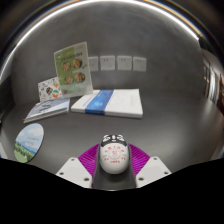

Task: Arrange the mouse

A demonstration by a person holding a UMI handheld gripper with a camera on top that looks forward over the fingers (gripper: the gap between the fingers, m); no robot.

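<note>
A white mouse with red and black markings on its top sits between my two fingers, its nose pointing away from me. The purple pads press against both of its sides. My gripper is shut on the mouse and holds it over the dark grey table. The underside of the mouse is hidden, so I cannot tell whether it touches the table.
A white and blue book lies flat beyond the fingers. To its left are a tilted booklet and a standing green leaflet. A round blue-green disc lies near left. Wall sockets are behind.
</note>
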